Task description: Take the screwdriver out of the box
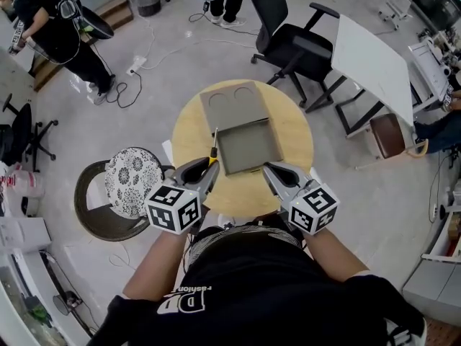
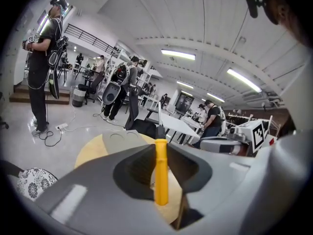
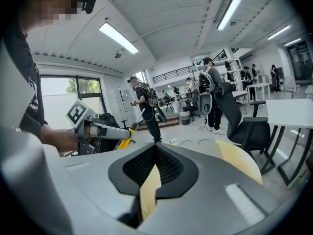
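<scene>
My left gripper is shut on the screwdriver. Its yellow handle stands pinched between the pads, and the thin metal shaft points up and away over the table. The grey box lies open on the round wooden table, with its lid folded back on the far side. The screwdriver hangs clear of the box, above its near left corner. My right gripper is shut on nothing by the box's near right corner. In the right gripper view the left gripper shows with the yellow handle.
A black office chair and a white table stand beyond the round table. A patterned stool is at the near left and a brown chair at the right. A person stands far left, with cables on the floor.
</scene>
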### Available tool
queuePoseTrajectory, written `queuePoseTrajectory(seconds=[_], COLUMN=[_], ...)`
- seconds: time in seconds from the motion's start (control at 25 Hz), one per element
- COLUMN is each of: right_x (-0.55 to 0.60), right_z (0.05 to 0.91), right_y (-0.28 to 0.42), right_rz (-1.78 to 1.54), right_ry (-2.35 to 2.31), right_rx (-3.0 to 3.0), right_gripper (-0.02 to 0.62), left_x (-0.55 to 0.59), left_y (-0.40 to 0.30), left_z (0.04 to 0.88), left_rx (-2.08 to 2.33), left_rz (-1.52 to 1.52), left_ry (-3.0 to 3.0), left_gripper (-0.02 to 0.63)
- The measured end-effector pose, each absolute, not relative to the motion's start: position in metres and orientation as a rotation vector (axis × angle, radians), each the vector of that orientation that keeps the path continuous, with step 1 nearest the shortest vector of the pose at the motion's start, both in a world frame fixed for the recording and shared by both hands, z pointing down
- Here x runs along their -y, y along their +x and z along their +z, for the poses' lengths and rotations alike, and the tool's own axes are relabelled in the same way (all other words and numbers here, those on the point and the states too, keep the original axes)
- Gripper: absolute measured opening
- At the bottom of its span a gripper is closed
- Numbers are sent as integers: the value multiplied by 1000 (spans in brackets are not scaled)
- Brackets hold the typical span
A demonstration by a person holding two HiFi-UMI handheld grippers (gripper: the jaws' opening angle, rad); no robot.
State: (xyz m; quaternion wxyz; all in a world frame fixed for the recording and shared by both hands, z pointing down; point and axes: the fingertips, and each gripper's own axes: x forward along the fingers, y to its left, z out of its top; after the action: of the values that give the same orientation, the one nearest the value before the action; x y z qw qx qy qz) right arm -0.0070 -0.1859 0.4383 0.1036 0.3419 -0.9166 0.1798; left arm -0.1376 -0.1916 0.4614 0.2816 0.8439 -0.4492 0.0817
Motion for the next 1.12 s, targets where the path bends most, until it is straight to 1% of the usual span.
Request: queuePoseTrajectory(seconds=[0.28,0.64,1.12], right_x=[187,192,189], right_z=[434,433,428], right_y=[-13,-5,9], right_rz=[540,552,562], right_ry=[1021,1065,1117], right_rx=[2706,2707,2709], right_gripper=[0,0,0], left_x=[192,181,171], left_y=[-146,-130,-117], left_z=[446,421,422], left_rx=[1206,1170,1146], left_rz=[172,144,179], left_ry=[2277,2343,2365], left_gripper=[137,137,137])
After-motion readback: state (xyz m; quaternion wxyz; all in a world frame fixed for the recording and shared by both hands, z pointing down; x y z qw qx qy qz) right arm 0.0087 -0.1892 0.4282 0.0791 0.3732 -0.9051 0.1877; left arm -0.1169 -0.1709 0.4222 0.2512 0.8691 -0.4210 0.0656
